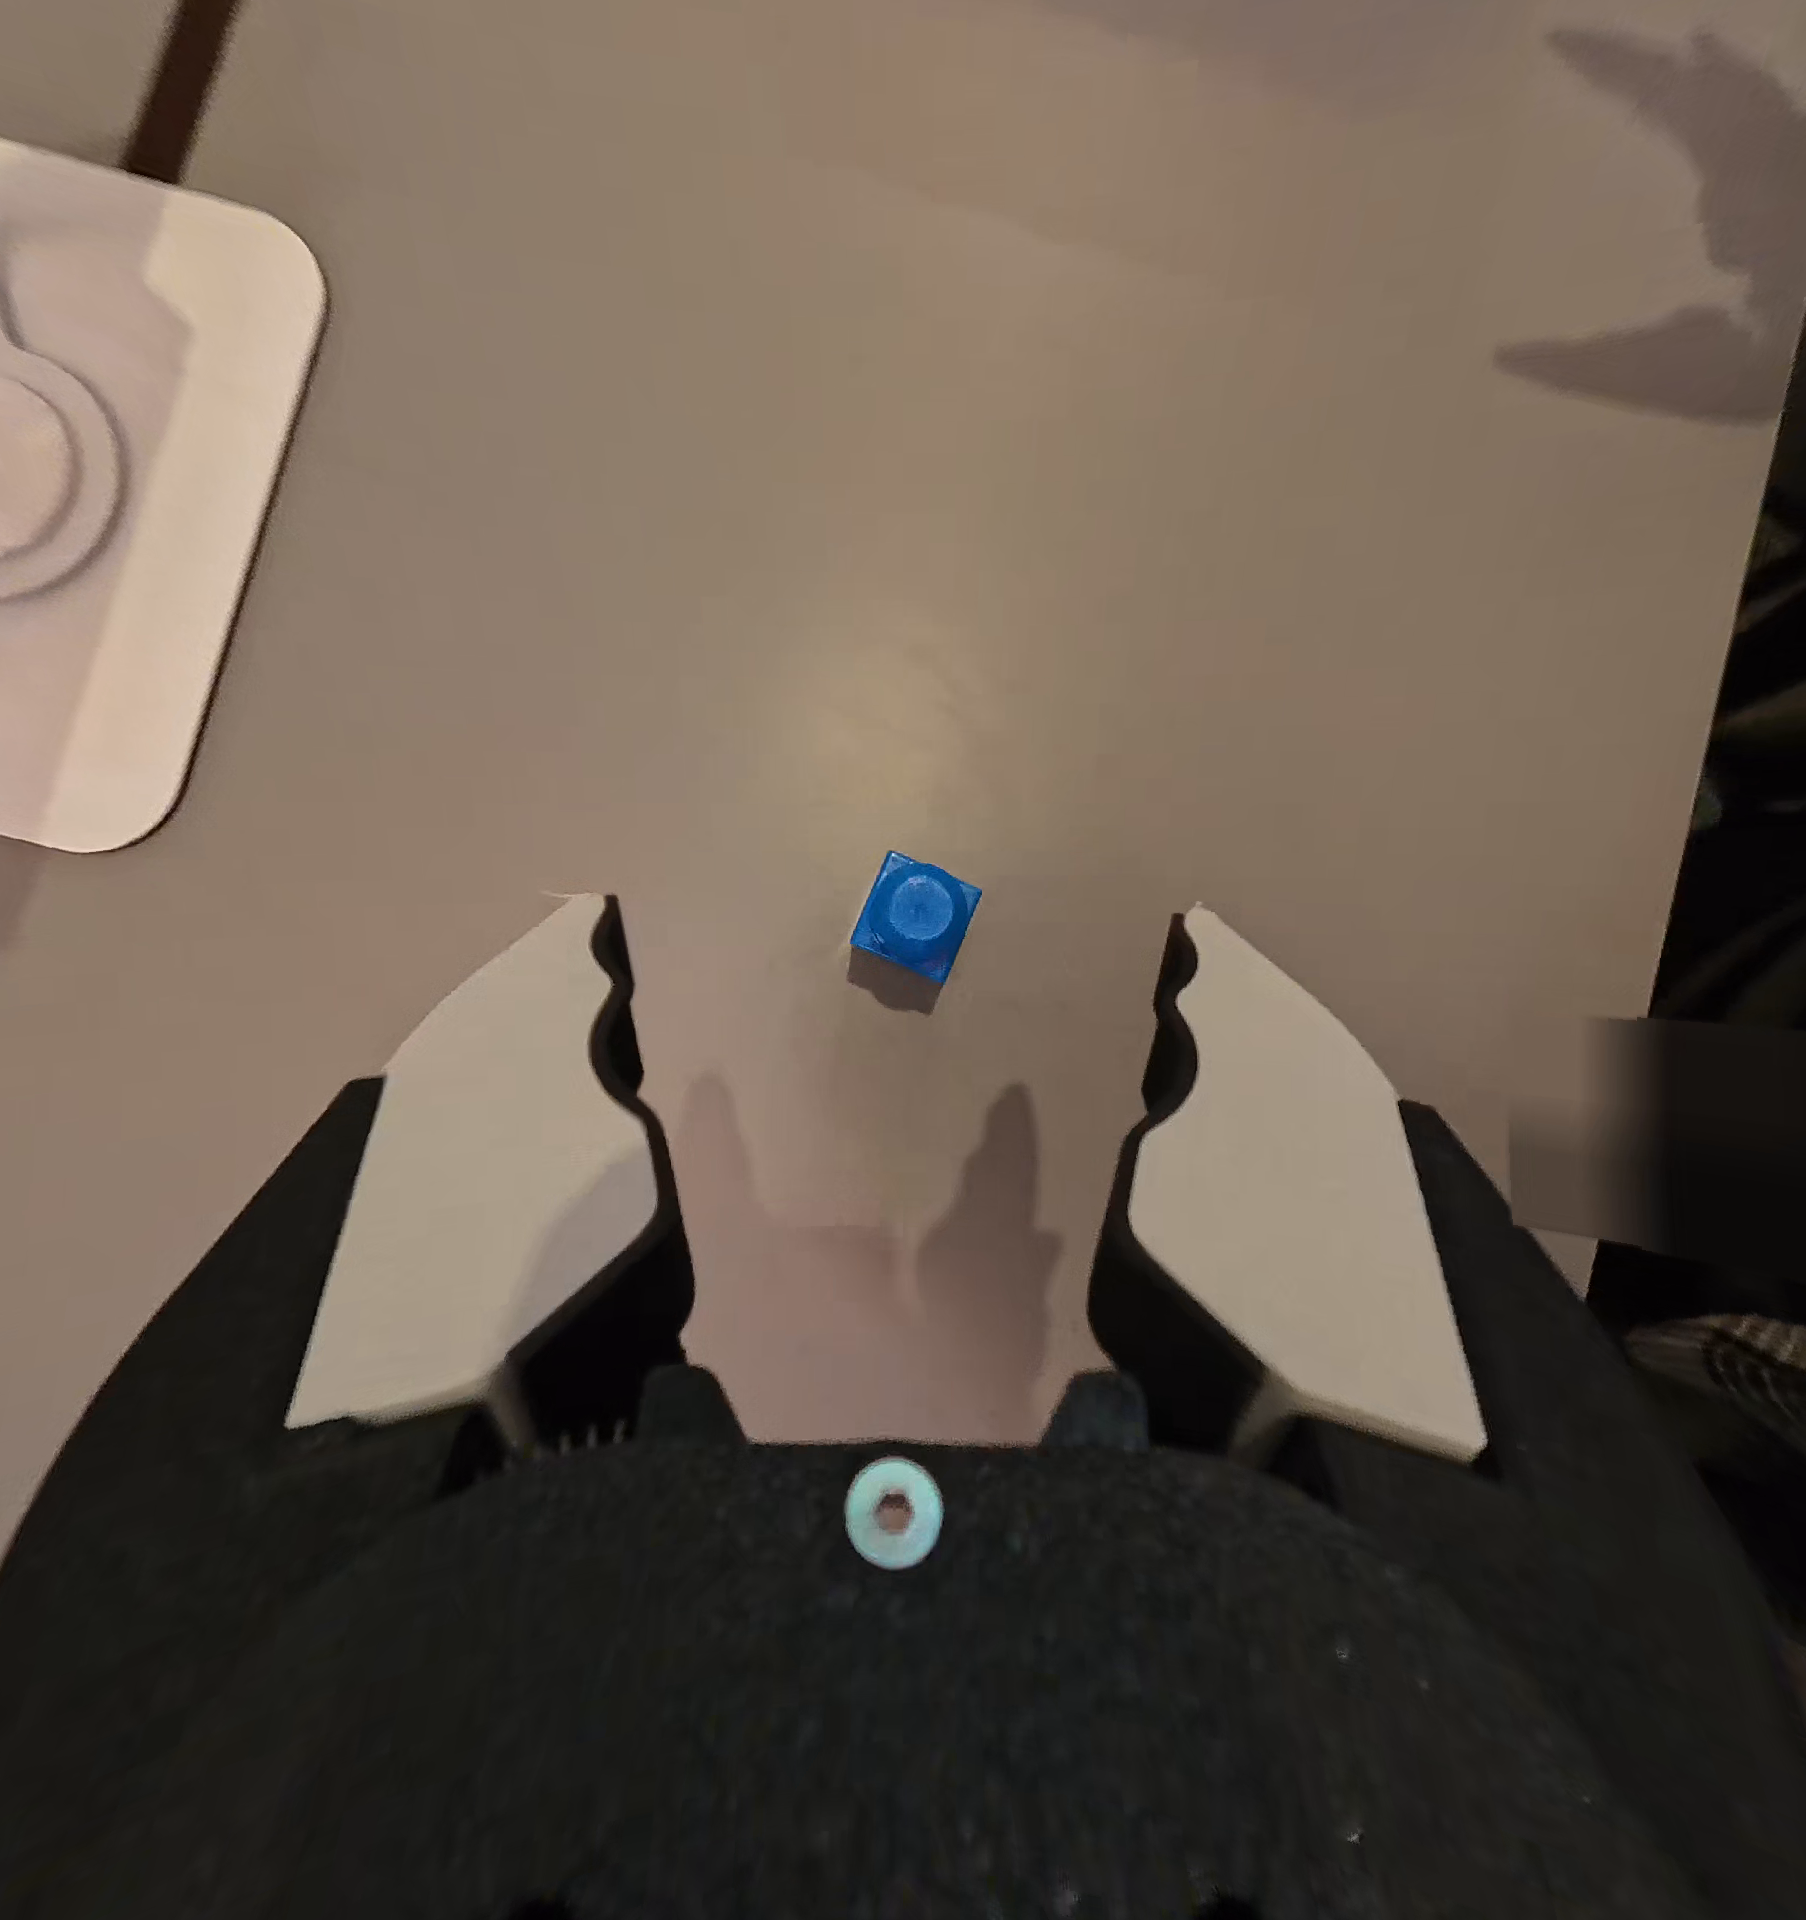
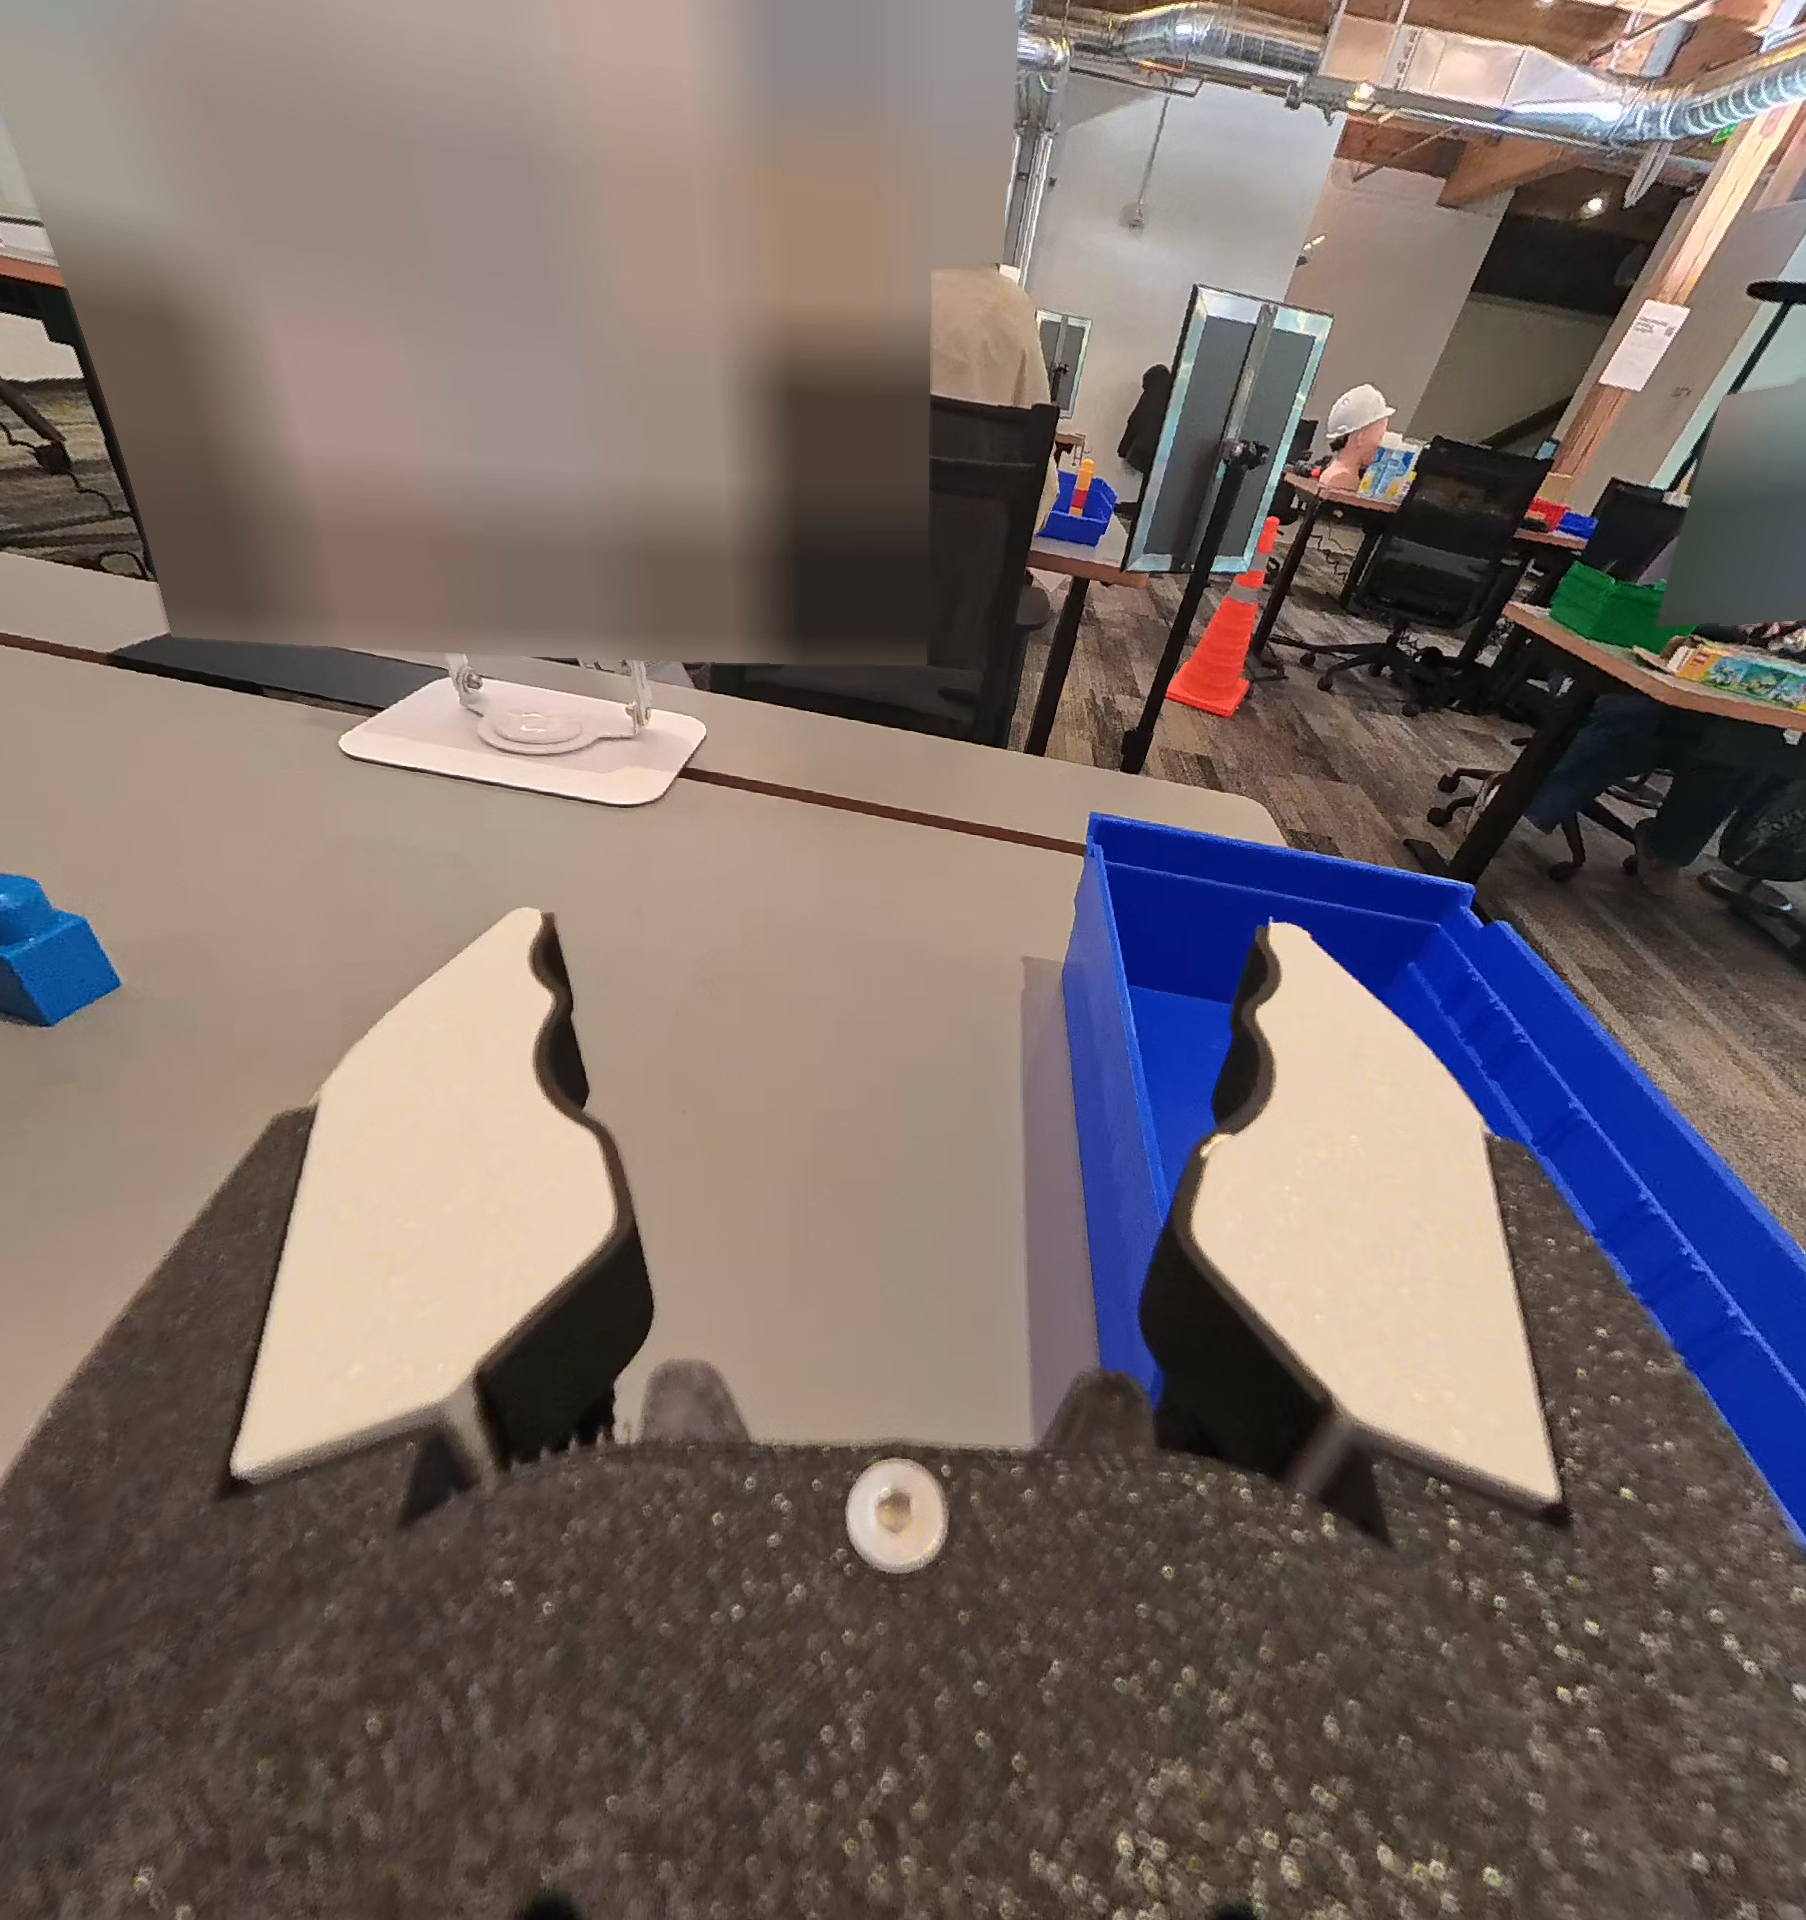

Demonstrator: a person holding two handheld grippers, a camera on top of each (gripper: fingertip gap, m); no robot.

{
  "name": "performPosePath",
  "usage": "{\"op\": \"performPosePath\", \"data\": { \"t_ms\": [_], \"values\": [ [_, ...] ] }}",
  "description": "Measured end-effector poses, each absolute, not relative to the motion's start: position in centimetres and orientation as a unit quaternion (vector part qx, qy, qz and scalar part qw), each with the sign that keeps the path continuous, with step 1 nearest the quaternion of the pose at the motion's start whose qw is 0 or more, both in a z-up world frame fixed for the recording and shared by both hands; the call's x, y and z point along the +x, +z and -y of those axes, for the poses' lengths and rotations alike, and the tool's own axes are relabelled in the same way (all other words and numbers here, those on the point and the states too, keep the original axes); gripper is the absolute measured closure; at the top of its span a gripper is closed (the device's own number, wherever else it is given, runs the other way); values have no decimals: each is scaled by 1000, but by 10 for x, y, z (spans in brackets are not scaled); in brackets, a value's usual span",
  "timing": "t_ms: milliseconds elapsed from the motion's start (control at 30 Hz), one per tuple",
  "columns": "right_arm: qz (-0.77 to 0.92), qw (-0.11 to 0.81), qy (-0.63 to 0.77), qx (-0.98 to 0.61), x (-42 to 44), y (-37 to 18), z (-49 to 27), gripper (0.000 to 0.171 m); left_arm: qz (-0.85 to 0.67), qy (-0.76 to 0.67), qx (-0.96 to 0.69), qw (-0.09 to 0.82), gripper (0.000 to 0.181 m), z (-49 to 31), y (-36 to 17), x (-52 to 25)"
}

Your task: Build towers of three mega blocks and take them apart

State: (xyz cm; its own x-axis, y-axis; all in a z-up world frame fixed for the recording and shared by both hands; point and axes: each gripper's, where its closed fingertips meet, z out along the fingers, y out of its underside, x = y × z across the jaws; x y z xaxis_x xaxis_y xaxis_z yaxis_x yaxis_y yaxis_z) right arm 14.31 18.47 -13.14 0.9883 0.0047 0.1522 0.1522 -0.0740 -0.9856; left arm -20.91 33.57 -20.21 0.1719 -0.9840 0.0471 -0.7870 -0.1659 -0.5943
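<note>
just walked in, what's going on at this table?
A person holds a gripper in each hand; both are open and empty. The left gripper looks down on a single blue block standing stud-up on the grey table, not yet gripped. The right gripper sits low beside a blue bin at the table's edge. No tower stands anywhere in view.

The left wrist view is dim and warm, with a soft glare patch on the table and faint finger shadows. The right wrist view is brighter, evenly daylit; wide-angle bending and blur grow toward its edges.
</note>
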Motion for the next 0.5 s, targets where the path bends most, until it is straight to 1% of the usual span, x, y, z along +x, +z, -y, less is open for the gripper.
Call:
{"op": "performPosePath", "data": {
  "t_ms": [267, 400, 500],
  "values": [
    [57, 675, -51, -734, 140, -135, -187, 52, -572, -262, -709, 317, 88, -318, -165, -247],
    [58, 675, -49, -734, 140, -136, -187, 52, -556, -251, -716, 340, 90, -311, -145, -295],
    [58, 674, -46, -735, 139, -138, -189, 52, -529, -229, -737, 353, 93, -316, -130, -348]
  ]
}}
